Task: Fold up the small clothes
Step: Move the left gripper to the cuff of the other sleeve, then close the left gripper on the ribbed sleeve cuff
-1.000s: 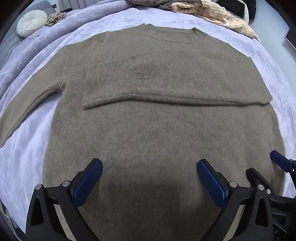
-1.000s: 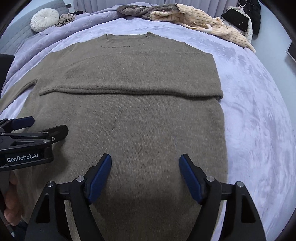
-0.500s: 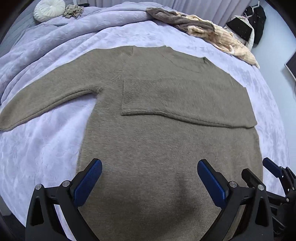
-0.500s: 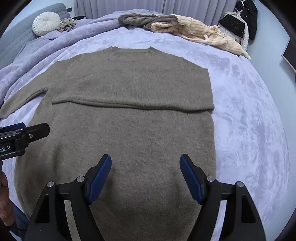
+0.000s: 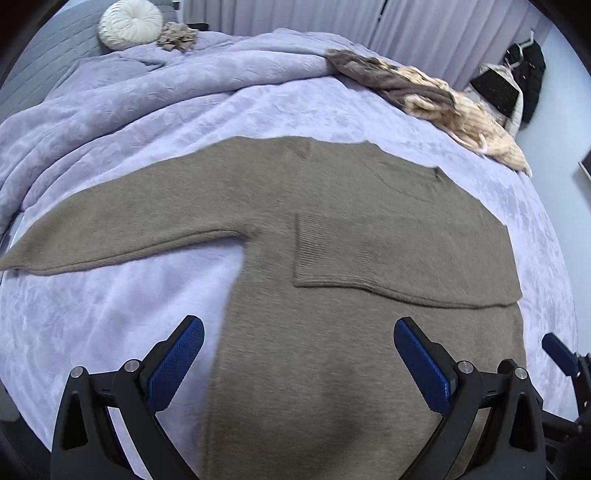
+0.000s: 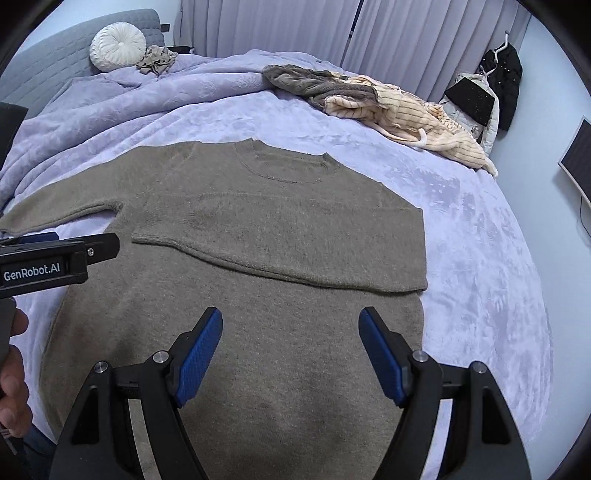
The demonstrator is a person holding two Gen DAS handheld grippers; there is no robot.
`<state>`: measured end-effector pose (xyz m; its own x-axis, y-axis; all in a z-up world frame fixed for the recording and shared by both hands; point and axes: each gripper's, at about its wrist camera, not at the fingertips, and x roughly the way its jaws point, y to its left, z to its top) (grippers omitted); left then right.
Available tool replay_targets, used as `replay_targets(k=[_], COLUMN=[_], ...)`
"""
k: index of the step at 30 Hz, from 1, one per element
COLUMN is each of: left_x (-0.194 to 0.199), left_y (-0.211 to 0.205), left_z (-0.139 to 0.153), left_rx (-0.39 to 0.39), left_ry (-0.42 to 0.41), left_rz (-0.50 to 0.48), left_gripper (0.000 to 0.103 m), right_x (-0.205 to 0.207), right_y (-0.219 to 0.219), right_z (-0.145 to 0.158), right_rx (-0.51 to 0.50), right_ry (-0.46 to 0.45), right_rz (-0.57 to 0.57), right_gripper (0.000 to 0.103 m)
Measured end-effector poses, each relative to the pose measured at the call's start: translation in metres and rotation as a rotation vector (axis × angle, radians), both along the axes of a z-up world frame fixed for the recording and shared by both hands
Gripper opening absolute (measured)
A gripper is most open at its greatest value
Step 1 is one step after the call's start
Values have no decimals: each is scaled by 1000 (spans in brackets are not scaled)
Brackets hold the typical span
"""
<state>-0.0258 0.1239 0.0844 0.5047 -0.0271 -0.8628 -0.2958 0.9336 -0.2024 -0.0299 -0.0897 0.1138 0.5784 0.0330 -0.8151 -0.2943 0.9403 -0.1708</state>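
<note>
Sweater (image 5: 332, 350): olive-brown knit, lies flat on the bed, neck toward 12 o'clock, hem toward 6 o'clock under both grippers.
Folded sleeve (image 5: 399, 258): laid across the chest, ribbed cuff at its 9 o'clock end, fold at the sweater's 3 o'clock edge.
Other sleeve (image 5: 122, 236): stretched out flat toward 9 o'clock on the blanket.
Left gripper (image 5: 299, 354): fingers spread wide, nothing between them; hovers over the sweater's lower 9 o'clock edge, one blue pad (image 5: 173, 365) over the blanket, the other over the knit.
Right gripper (image 6: 291, 350): fingers spread wide, holding nothing; above the lower middle of the sweater (image 6: 280, 332).
Seen from the right wrist: left gripper (image 6: 55, 258) enters at 9 o'clock, a hand (image 6: 13, 387) behind it at the 8 o'clock edge.
Blanket (image 6: 480, 258): lilac plush, covers the bed, bunched toward 10 o'clock.
Pile of clothes (image 6: 388, 107): grey and cream striped pieces, at 1 o'clock, well apart from the sweater.
Cushion (image 6: 118, 46): round, white, at 11 o'clock by the grey headboard (image 6: 55, 55); a small crumpled cloth (image 6: 157, 59) just beside it.
Curtains (image 6: 314, 29): pale, at 12 o'clock.
Hanging clothes (image 6: 502, 85): dark, at 2 o'clock.
</note>
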Motion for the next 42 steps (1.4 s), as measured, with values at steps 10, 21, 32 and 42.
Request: replay_targets(k=[10, 21, 32, 42], left_x=[-24, -82, -63, -61], left_y=[80, 266, 334, 352], left_z=[-9, -71, -105, -95], left_rx=[10, -290, -221, -228], left_ry=[-36, -104, -129, -219], left_rz=[166, 604, 634, 599], left_gripper=[103, 103, 103, 38], right_x=[7, 17, 26, 37], right_y=[13, 28, 73, 113], right_z=[0, -17, -34, -47], right_rx=[47, 29, -33, -84], right_ry=[-4, 45, 79, 109], right_rz=[9, 17, 77, 118], right_gripper=[79, 79, 79, 79])
